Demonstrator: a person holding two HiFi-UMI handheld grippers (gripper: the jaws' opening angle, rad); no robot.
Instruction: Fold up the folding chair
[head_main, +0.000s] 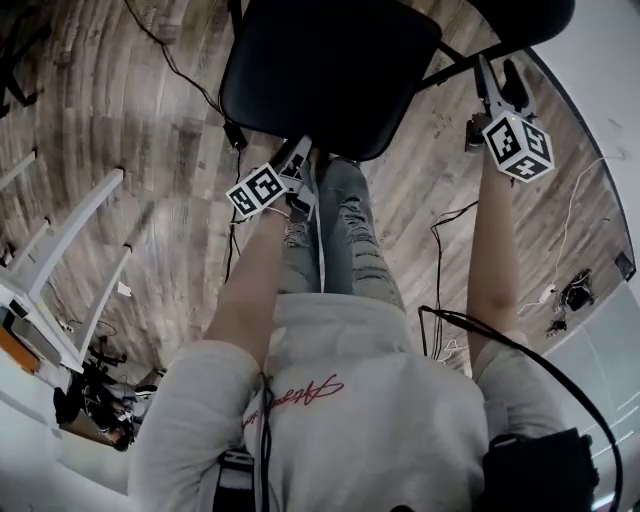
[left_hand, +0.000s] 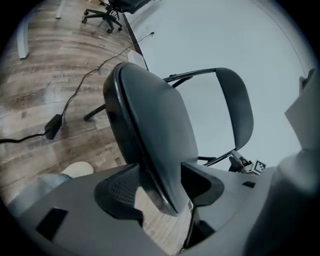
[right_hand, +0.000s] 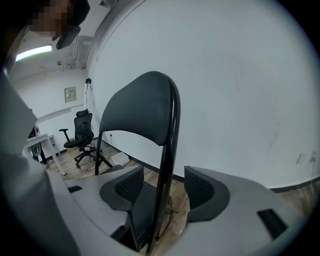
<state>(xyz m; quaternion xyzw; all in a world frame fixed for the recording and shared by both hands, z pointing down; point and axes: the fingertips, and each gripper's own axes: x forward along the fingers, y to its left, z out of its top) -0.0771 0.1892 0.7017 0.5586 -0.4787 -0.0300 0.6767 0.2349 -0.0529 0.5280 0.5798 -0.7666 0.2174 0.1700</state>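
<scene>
The black folding chair stands open in front of me; its seat (head_main: 330, 70) fills the top of the head view. My left gripper (head_main: 298, 160) is at the seat's near edge. In the left gripper view the seat (left_hand: 155, 125) runs edge-on between the pads of the left gripper (left_hand: 160, 187), which stands open around it, with the backrest (left_hand: 237, 105) beyond. My right gripper (head_main: 495, 85) is up at the chair's right side. The right gripper (right_hand: 162, 187) is open, with the backrest's black frame tube (right_hand: 167, 165) between its pads and a gap on both sides, below the backrest (right_hand: 140, 107).
White desk legs (head_main: 70, 240) stand at the left over the wooden floor. Cables (head_main: 440, 240) trail across the floor, with a power adapter (left_hand: 52, 125) near the chair. An office chair (right_hand: 80, 132) stands further off. A white wall (right_hand: 240, 75) is right behind the folding chair.
</scene>
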